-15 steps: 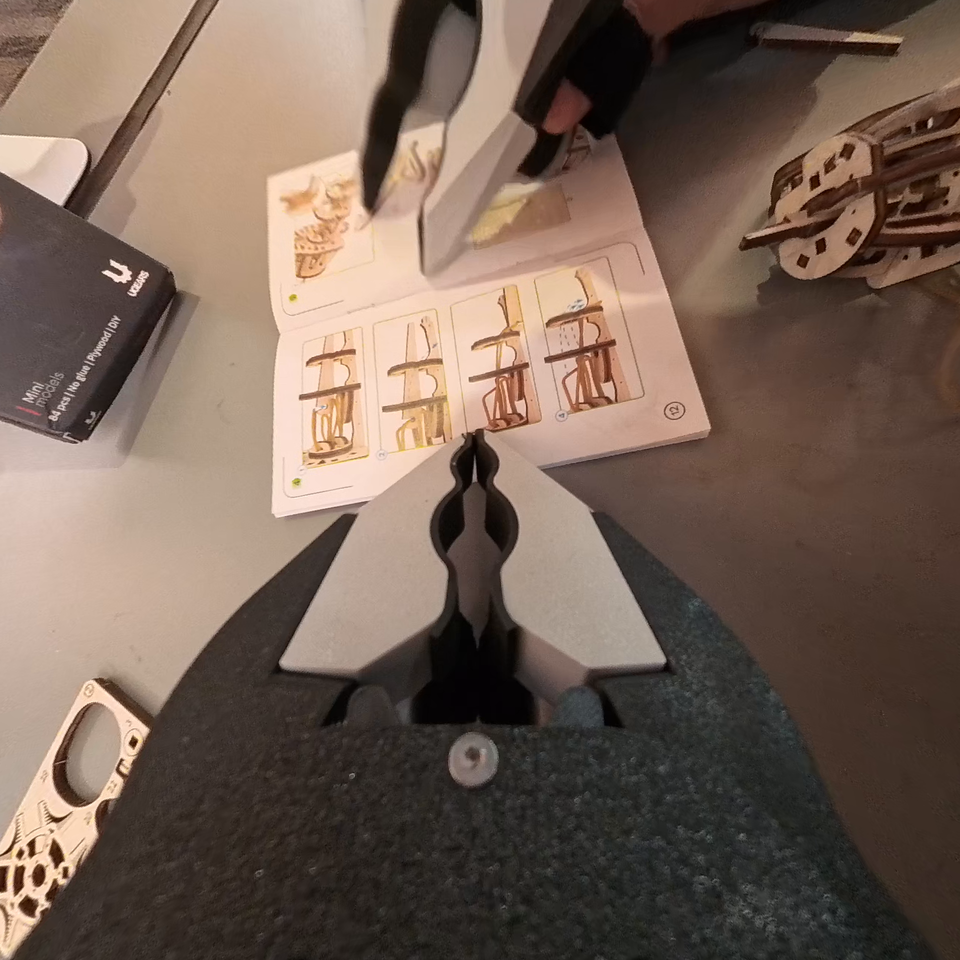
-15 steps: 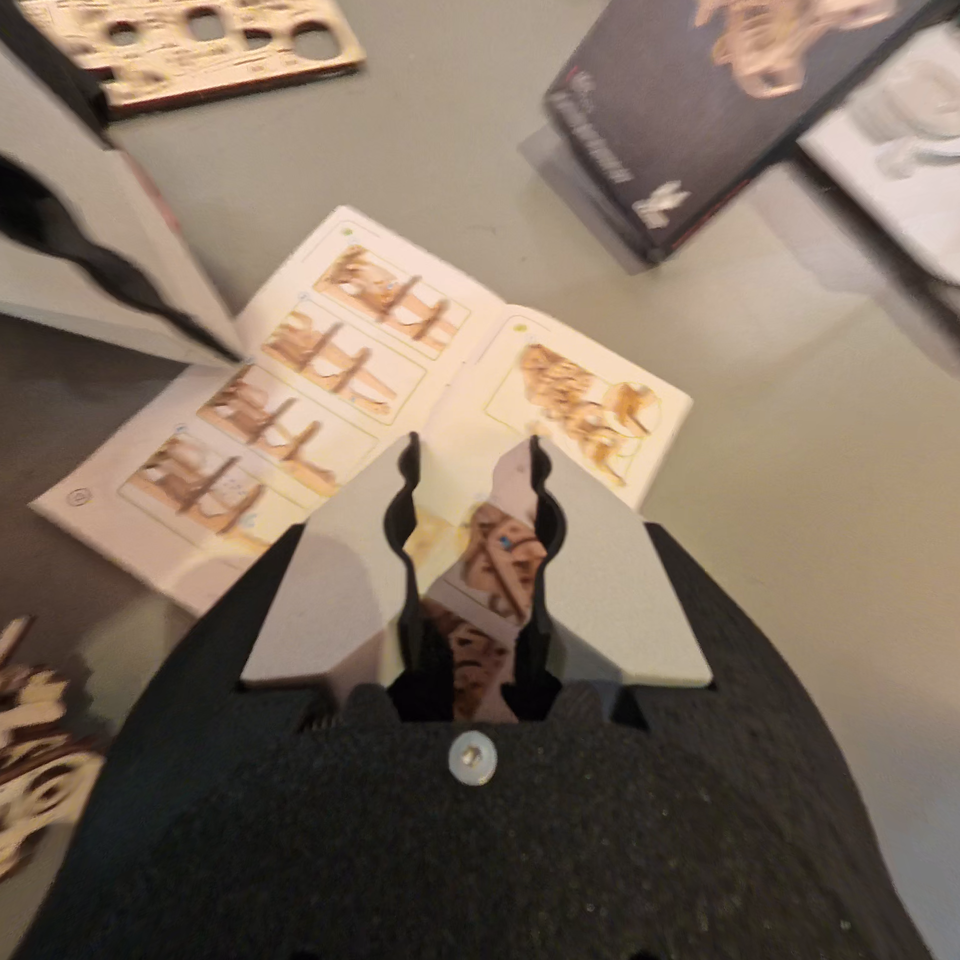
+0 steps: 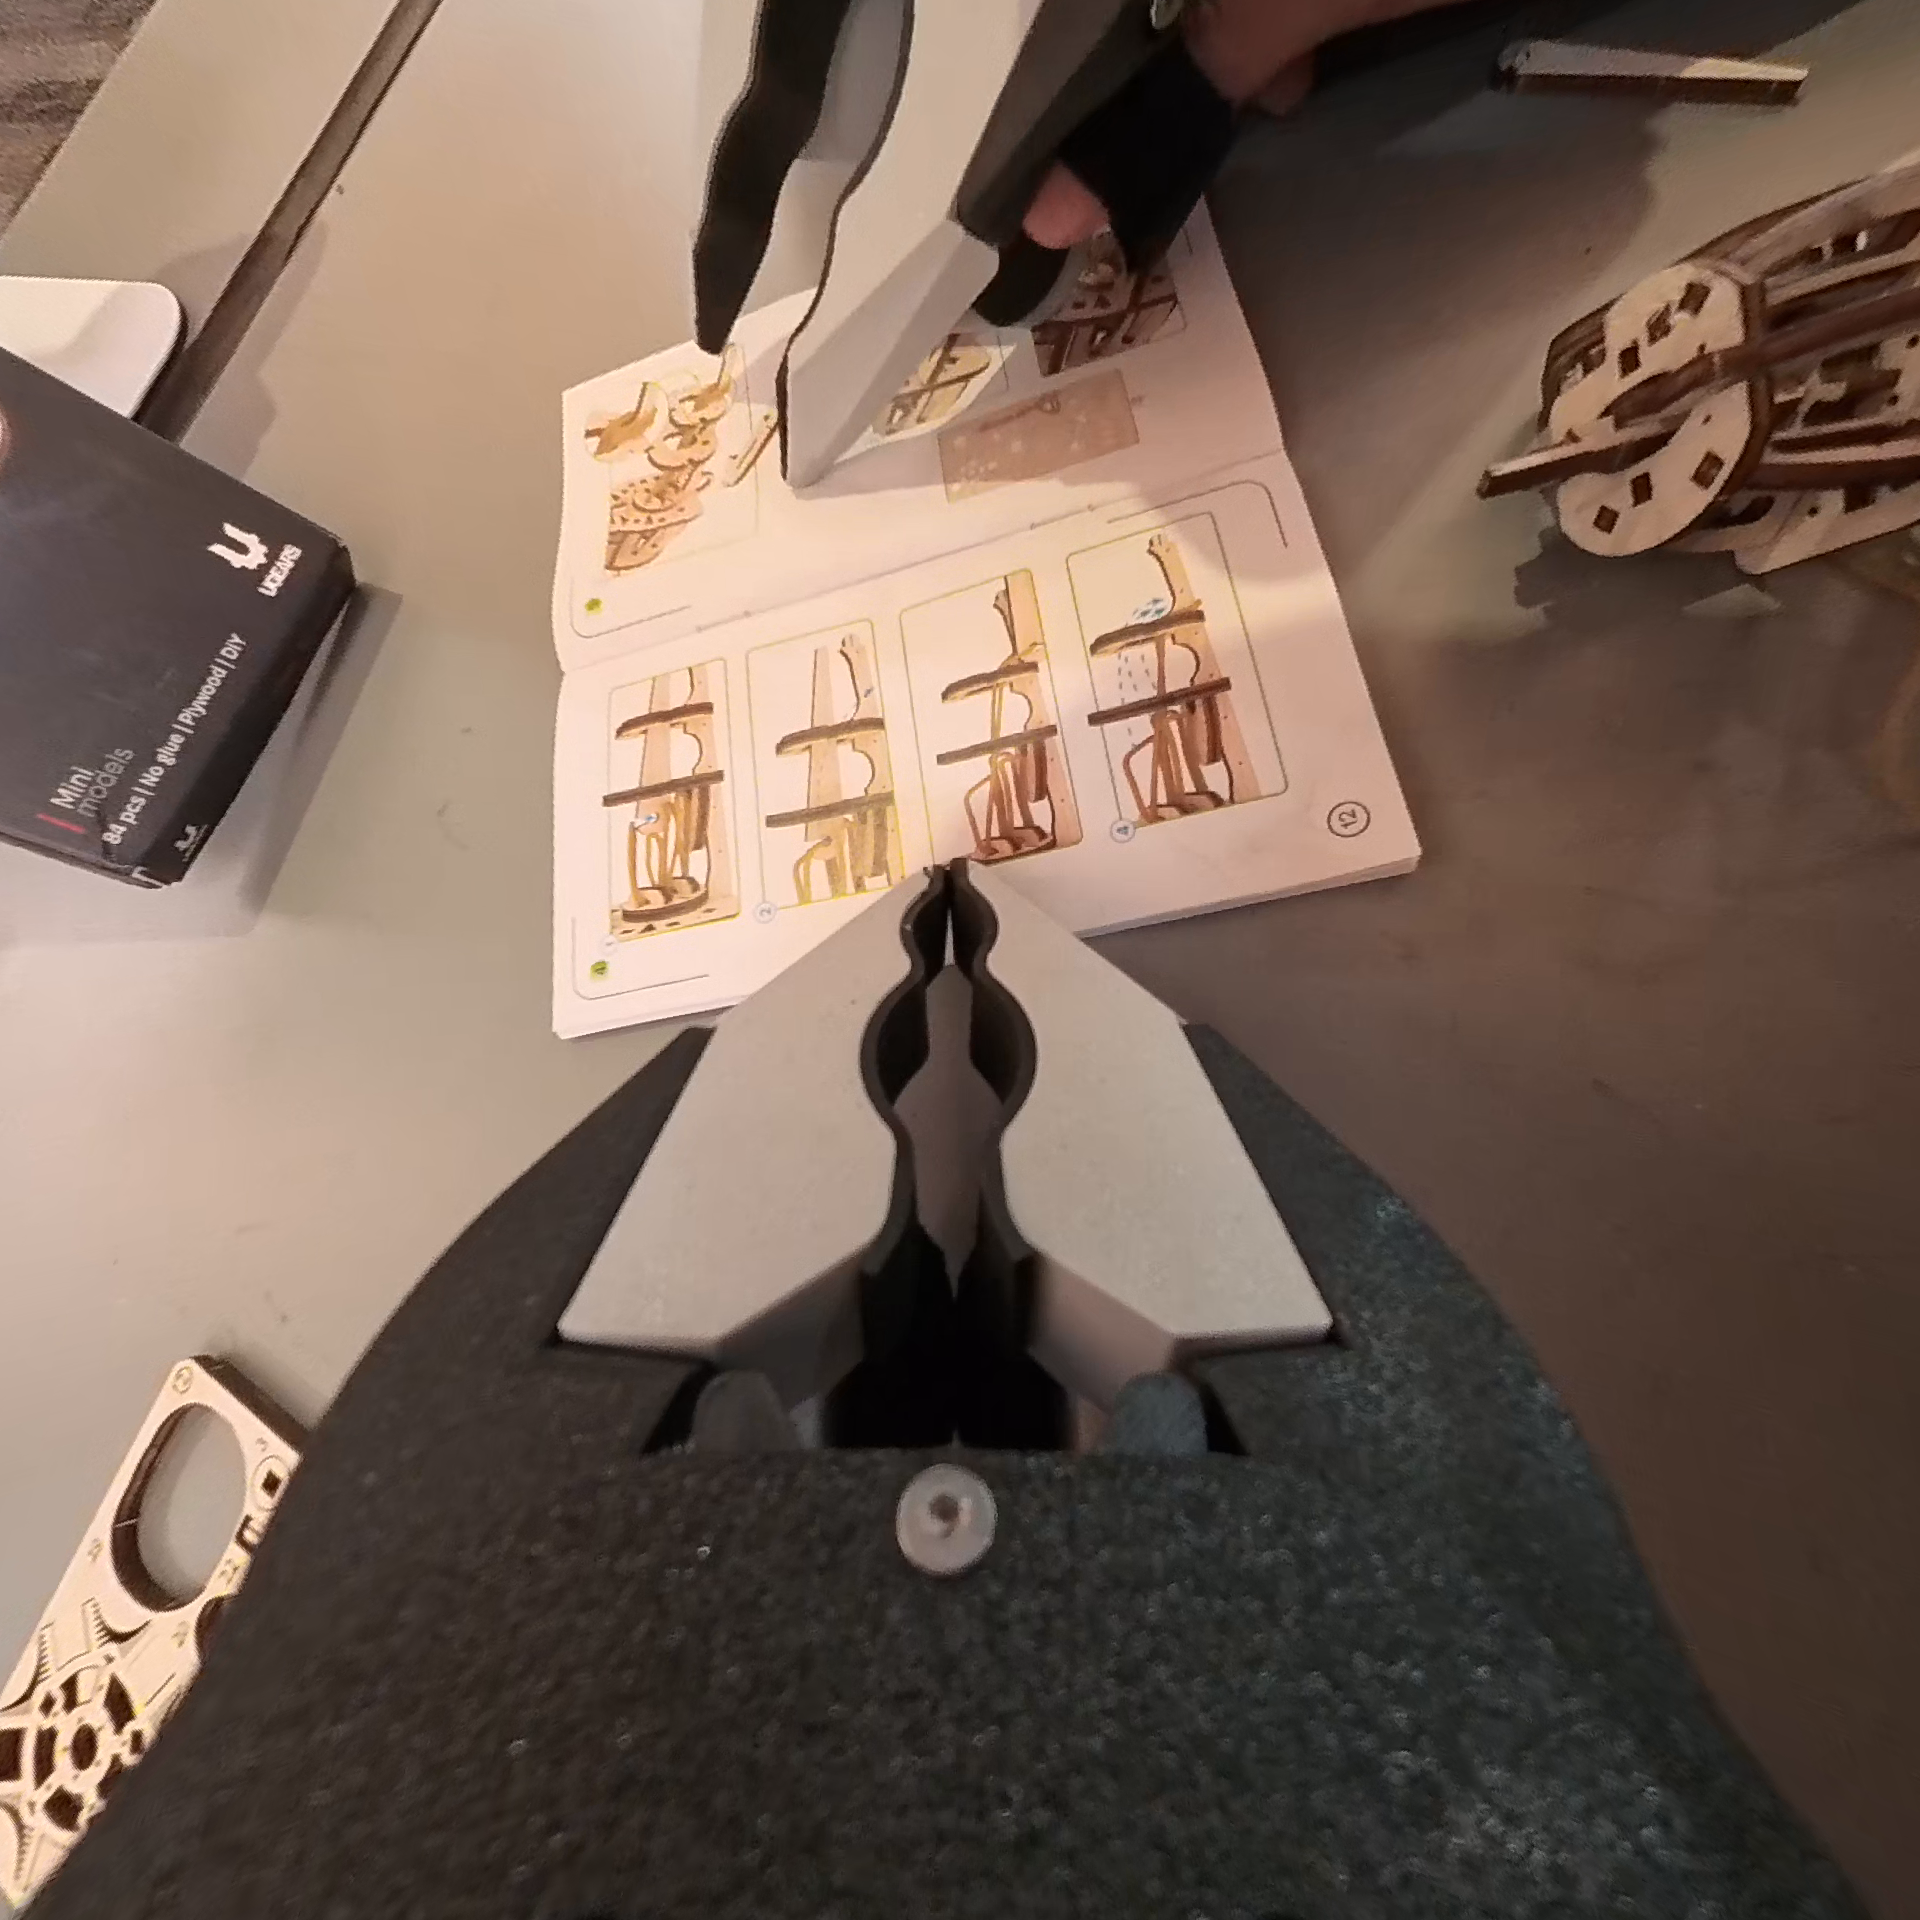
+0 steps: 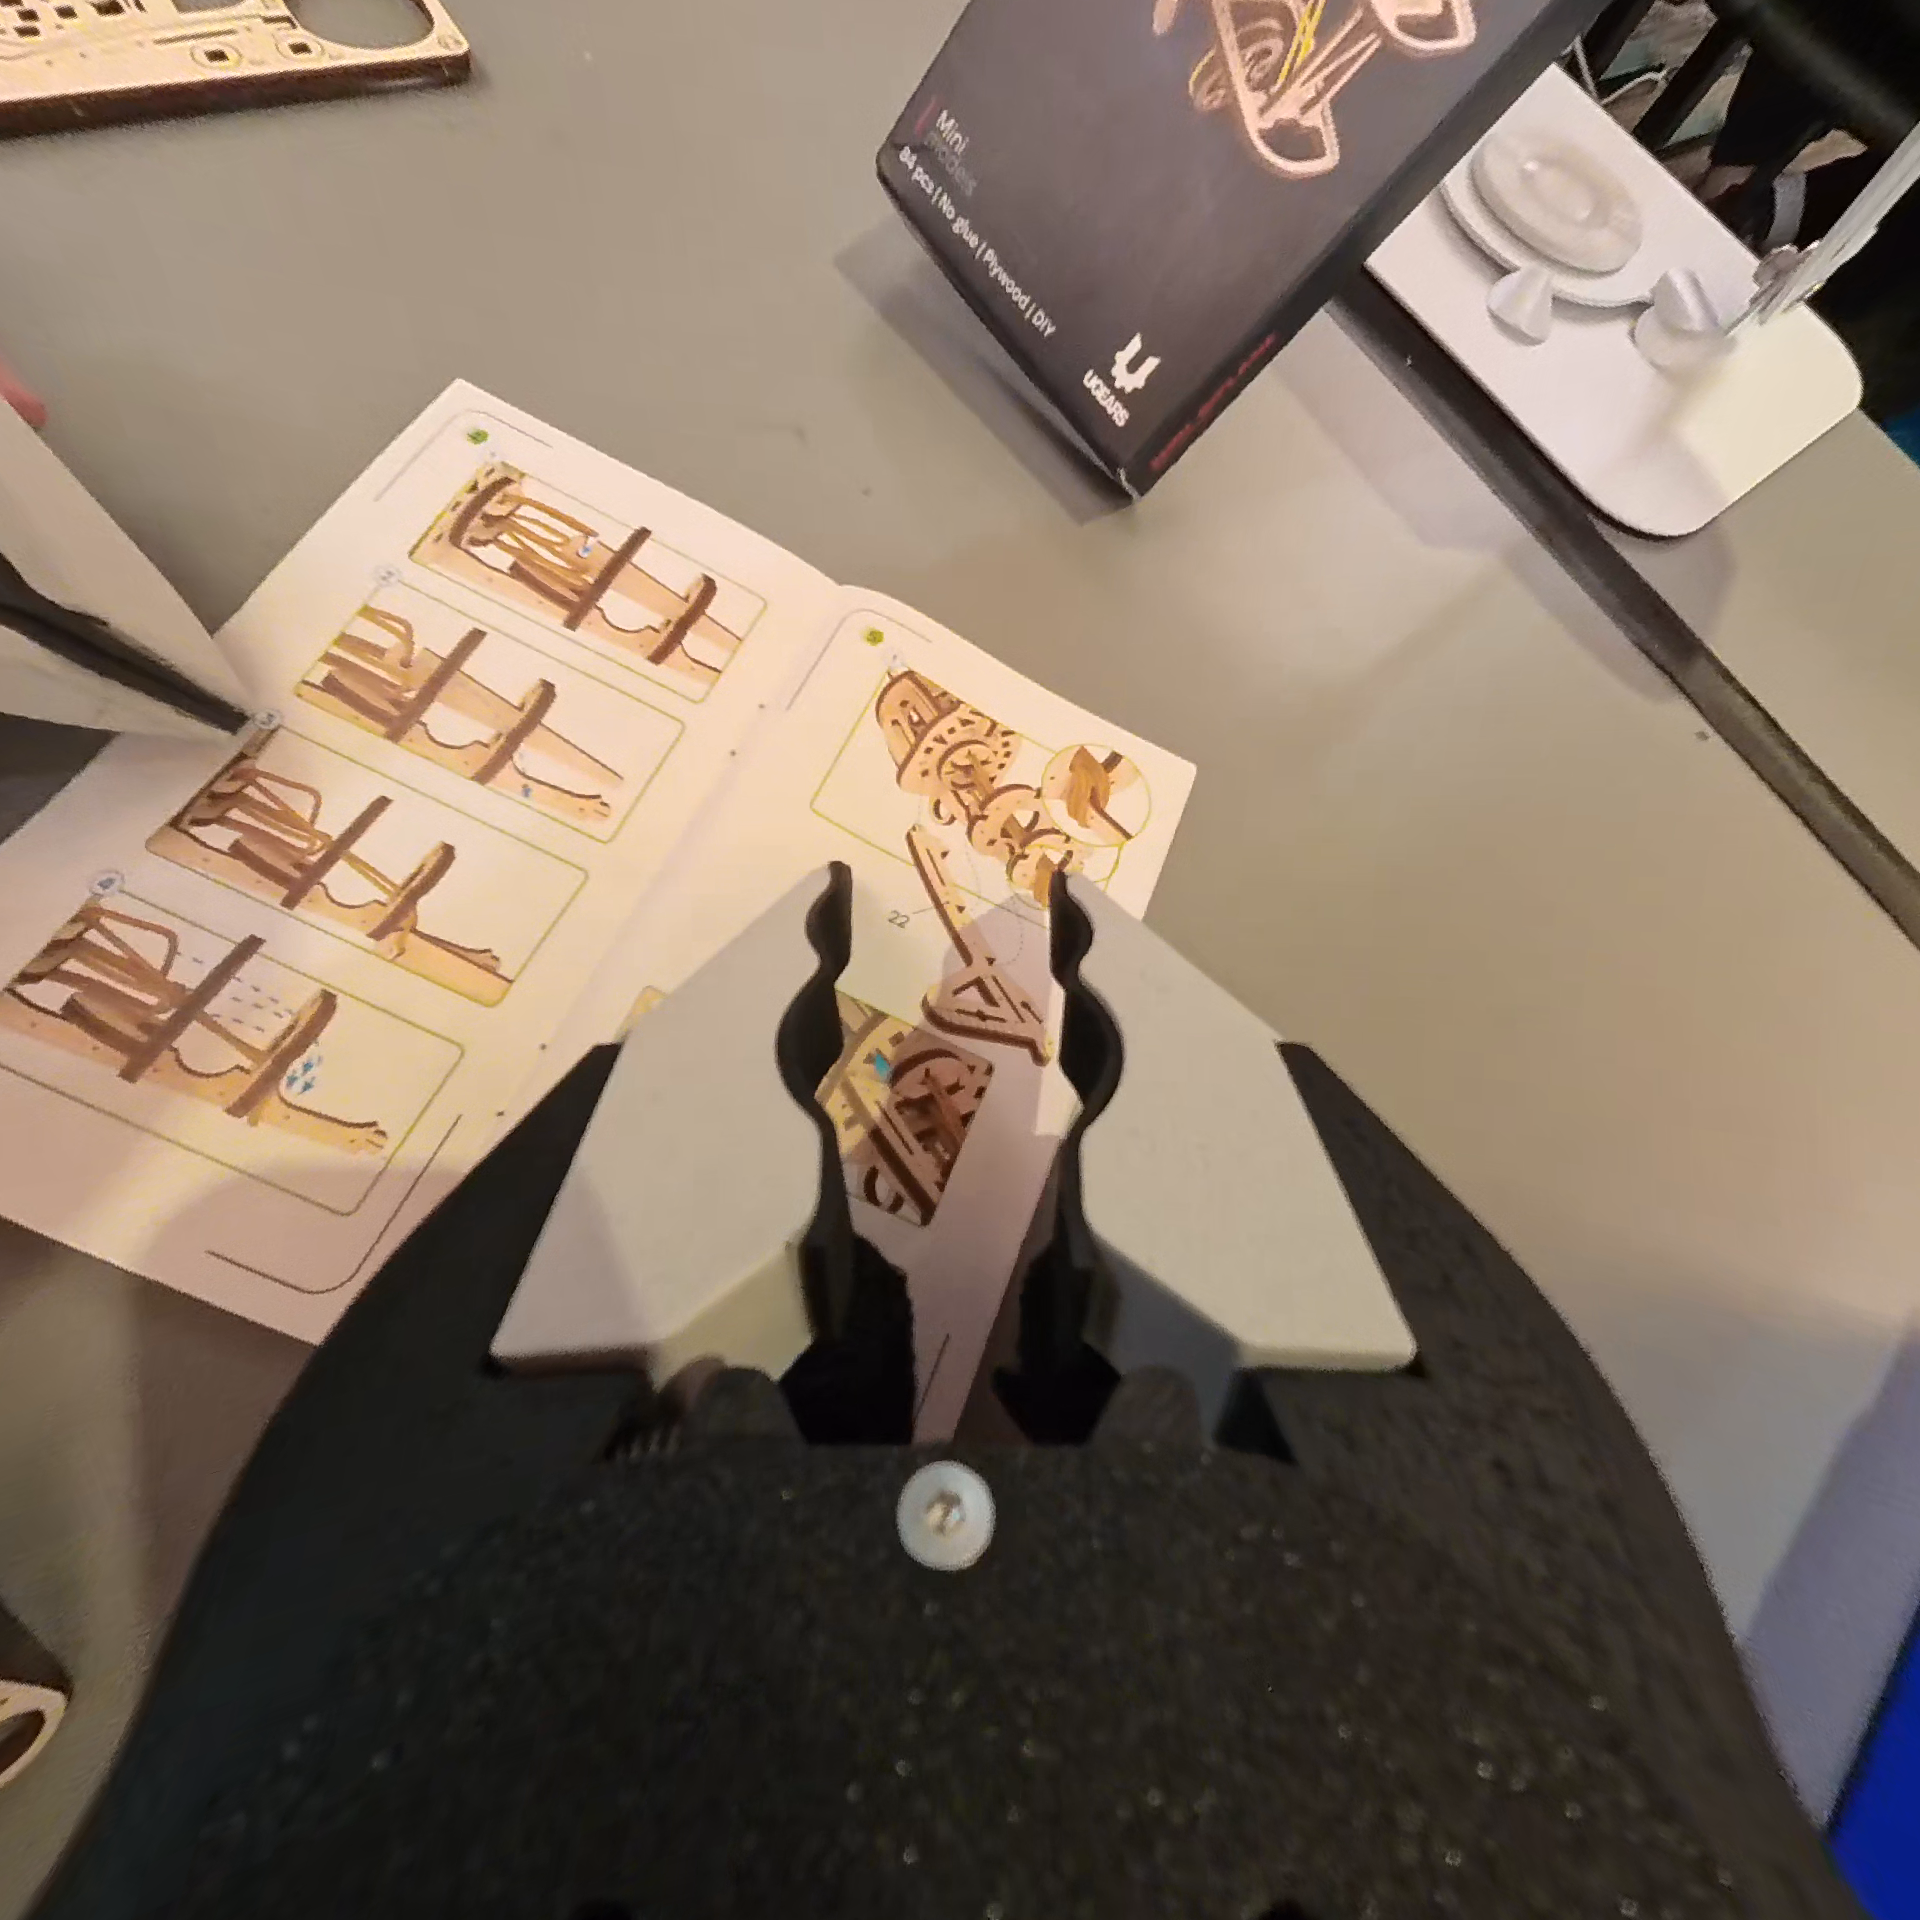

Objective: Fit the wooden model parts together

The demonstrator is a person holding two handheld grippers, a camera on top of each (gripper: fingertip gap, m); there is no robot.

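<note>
My left gripper (image 3: 948, 875) is shut and empty, with its tips over the near edge of an open instruction booklet (image 3: 1039, 582) on the grey table. My right gripper (image 4: 945, 883) is open and empty above the booklet's other page (image 4: 727, 727). It also shows in the left wrist view (image 3: 758, 410), held by a gloved hand (image 3: 1132, 156). A partly built wooden model (image 3: 1745, 416) lies to the right of the booklet. A wooden parts sheet (image 3: 104, 1610) lies at the near left and also shows in the right wrist view (image 4: 208, 42).
A black kit box (image 3: 156, 644) lies left of the booklet and also shows in the right wrist view (image 4: 1195, 208). A white stand (image 4: 1662, 364) sits beyond a table seam. A loose wooden strip (image 3: 1652, 78) lies far right. The left gripper's tips (image 4: 234, 717) touch the booklet.
My right gripper has shifted slightly sideways over the booklet and stays open. My left gripper has not moved and stays shut.
</note>
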